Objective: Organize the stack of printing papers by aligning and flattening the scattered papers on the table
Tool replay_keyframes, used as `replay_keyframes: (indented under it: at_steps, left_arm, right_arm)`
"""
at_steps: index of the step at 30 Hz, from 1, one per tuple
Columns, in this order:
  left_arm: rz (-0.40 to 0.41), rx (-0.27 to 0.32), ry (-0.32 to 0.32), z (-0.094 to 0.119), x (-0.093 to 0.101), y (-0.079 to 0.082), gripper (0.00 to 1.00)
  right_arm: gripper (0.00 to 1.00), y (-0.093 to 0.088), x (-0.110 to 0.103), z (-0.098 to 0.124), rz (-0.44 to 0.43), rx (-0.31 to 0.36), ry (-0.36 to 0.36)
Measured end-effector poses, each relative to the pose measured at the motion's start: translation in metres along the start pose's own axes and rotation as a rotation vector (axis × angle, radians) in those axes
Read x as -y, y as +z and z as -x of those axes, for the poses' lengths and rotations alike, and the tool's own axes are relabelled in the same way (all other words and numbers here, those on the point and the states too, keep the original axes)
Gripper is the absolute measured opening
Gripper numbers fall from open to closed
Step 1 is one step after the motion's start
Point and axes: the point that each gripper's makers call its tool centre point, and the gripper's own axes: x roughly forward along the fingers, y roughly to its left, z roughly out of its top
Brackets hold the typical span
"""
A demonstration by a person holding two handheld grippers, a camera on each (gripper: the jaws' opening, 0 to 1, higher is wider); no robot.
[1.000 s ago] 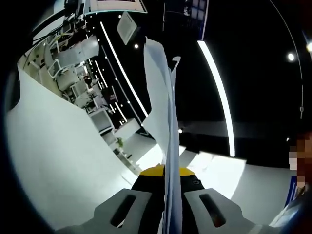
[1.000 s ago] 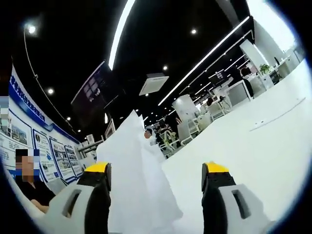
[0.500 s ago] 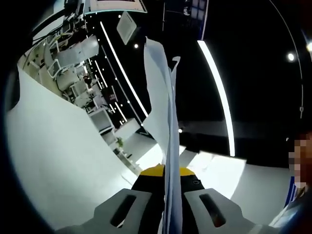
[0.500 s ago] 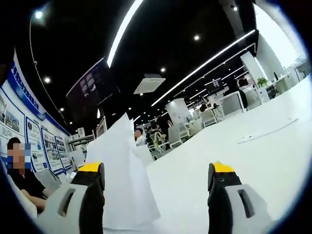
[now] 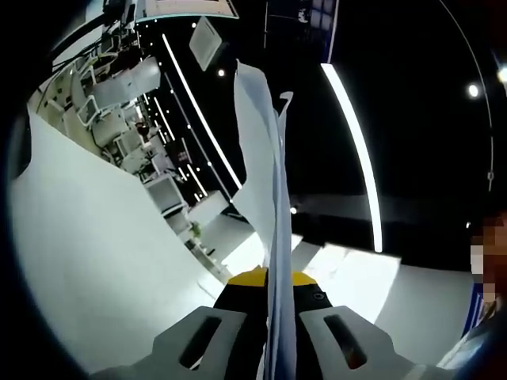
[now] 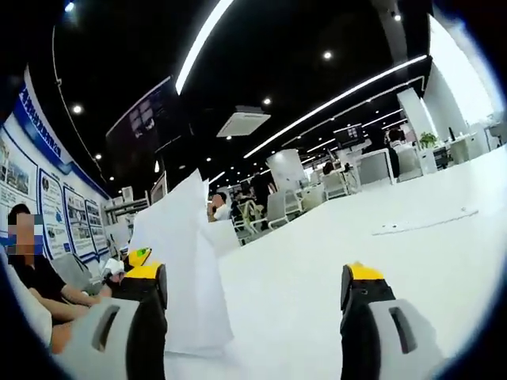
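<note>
Left gripper view gives me the papers (image 5: pixel 265 182) edge-on, so I cannot count the sheets, and their lower end is hidden where it runs down between my left tool (image 5: pixel 272 279); its yellow-tipped jaws stand pressed together on that stack, clamping it. A person at the 4 o'clock edge is cut off and mostly blurred. The white counter (image 5: pixel 95 261) sweeps across the 8 o'clock side, tilted steeply by the roll of my hand, and beyond it I see office desks and chairs, a dark ceiling, and long light strips (image 5: pixel 355 150) running toward 12 o'clock. From this view the stack's long axis runs from the jaws at 6 o'clock up toward 12, leaning slightly to 11, its top corner free in the air. In the right gripper view the same stack stands upright on the counter at about 8 o'clock, just beside my right tool's (image 6: pixel 253 289) left jaw, which covers the lower left corner; I cannot tell whether they touch. That tool's jaws stand wide apart with nothing between them but bare counter. A small yellow-tipped piece, probably my other tool, peeks out at 9 o'clock, too small to read. Seated people are cropped at the 9 o'clock edge beneath wall posters (image 6: pixel 49 202).
</note>
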Motion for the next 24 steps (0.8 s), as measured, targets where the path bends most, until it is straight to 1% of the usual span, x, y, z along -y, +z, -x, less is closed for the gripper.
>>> replay_keyframes:
  at_steps: [6,10,17,20,24]
  left_arm:
    - [0.002,-0.002,0.000,0.000,-0.001,0.000,0.06]
    - [0.002,-0.001,0.000,0.000,0.000,-0.001,0.06]
    - [0.002,-0.002,-0.001,0.000,0.001,-0.002,0.06]
    - [0.001,-0.003,-0.001,0.000,0.002,-0.003,0.06]
    - [-0.001,-0.014,-0.004,0.000,0.002,-0.004,0.06]
  right_arm:
    - [0.86,0.006,-0.002,0.001,0.042,-0.040,0.027]
    - [0.88,0.015,-0.003,0.004,0.080,-0.070,0.043]
    - [0.90,0.027,0.000,0.014,0.123,-0.111,0.066]
    - [0.90,0.030,0.002,0.020,0.161,-0.149,0.095]
    - [0.90,0.025,0.001,0.030,0.191,-0.204,0.149]
